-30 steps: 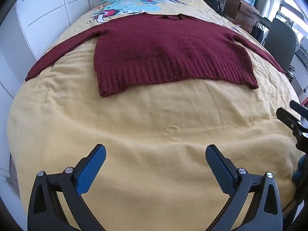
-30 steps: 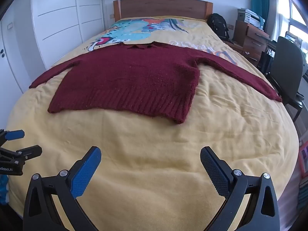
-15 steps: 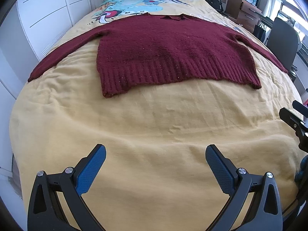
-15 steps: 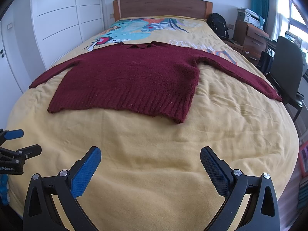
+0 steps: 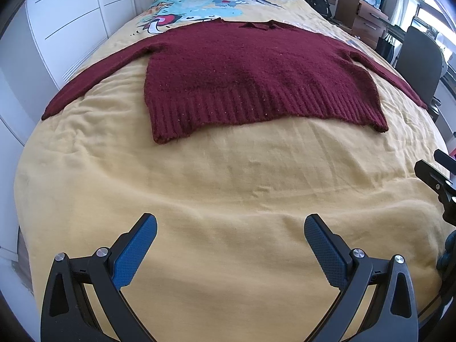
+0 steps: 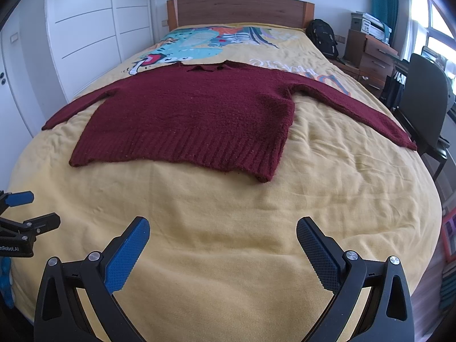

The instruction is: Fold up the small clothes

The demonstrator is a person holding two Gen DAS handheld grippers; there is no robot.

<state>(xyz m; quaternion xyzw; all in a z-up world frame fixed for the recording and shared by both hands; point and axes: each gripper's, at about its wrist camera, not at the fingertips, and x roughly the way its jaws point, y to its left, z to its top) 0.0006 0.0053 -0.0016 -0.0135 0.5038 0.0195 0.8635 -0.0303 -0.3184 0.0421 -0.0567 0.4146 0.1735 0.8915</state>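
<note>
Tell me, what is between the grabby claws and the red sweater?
Only bare yellow bedspread, a bit wrinkled, lies between each open hand-held gripper and the maroon sweater. Both wrist views show it.

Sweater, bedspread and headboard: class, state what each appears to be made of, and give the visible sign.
Sweater: knitted yarn, probably wool or acrylic; fuzzy matte surface, ribbed hem.
Bedspread: soft woven cloth, likely cotton; matte yellow, fine creases, printed picture near the top.
Headboard: wood or wood veneer; brown grain streaks, smooth low sheen.
</note>
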